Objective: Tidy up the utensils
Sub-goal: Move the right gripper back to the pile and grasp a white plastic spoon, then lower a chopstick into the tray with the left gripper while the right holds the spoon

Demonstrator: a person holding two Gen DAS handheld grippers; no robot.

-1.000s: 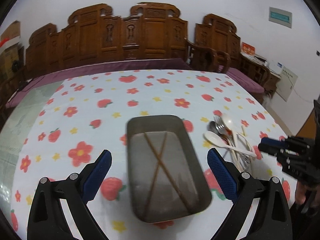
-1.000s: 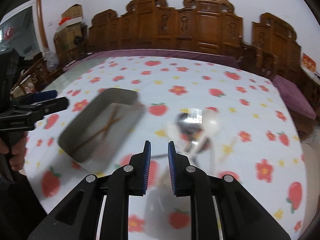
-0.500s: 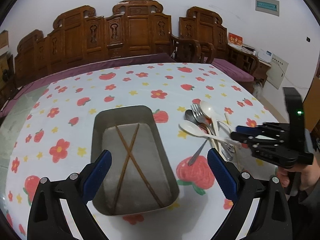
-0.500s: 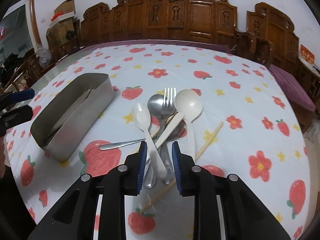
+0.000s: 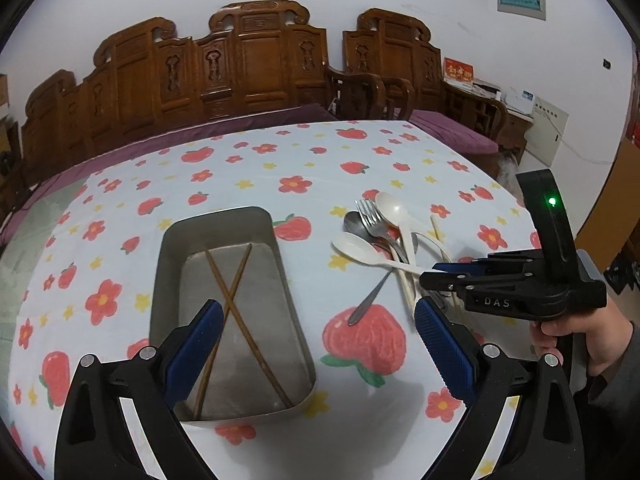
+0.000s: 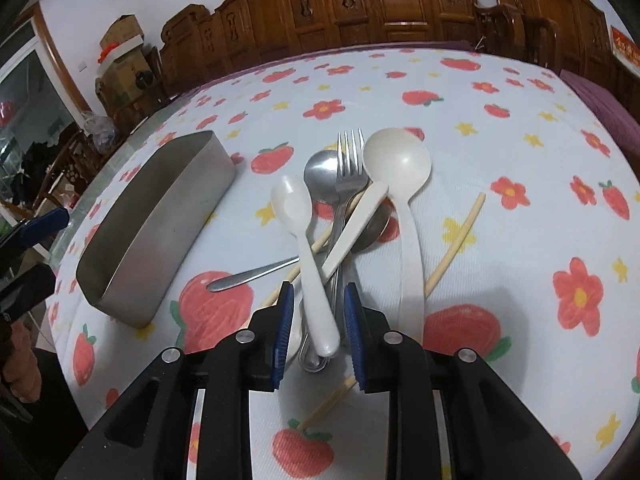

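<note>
A metal tray (image 5: pixel 170 280) holds two crossed brown chopsticks (image 5: pixel 232 296). My left gripper (image 5: pixel 320 340) hangs wide open over the tray's near end, holding nothing. To the tray's right lies a pile of utensils: a small white spoon (image 6: pixel 304 240), a large white spoon (image 6: pixel 396 160), a metal fork (image 6: pixel 350 160), a metal spoon (image 6: pixel 322 176) and pale chopsticks (image 6: pixel 460 240). My right gripper (image 6: pixel 319 320) is low over the pile's near end. Its jaws are narrowly apart around the small white spoon's handle and the metal handles beneath, with gaps showing at both pads.
The table wears a white cloth (image 5: pixel 280 160) printed with strawberries and flowers. Carved wooden chairs (image 5: pixel 256 64) line its far side. A person's hand (image 5: pixel 568 328) holds the right gripper's handle at the table's right edge. Boxes (image 6: pixel 120 44) are stacked beyond the left corner.
My right gripper has come down onto the utensil pile, its jaws now slightly wider and straddling the white spoon's handle. In the left view the tray has slid leftward and nearer.
</note>
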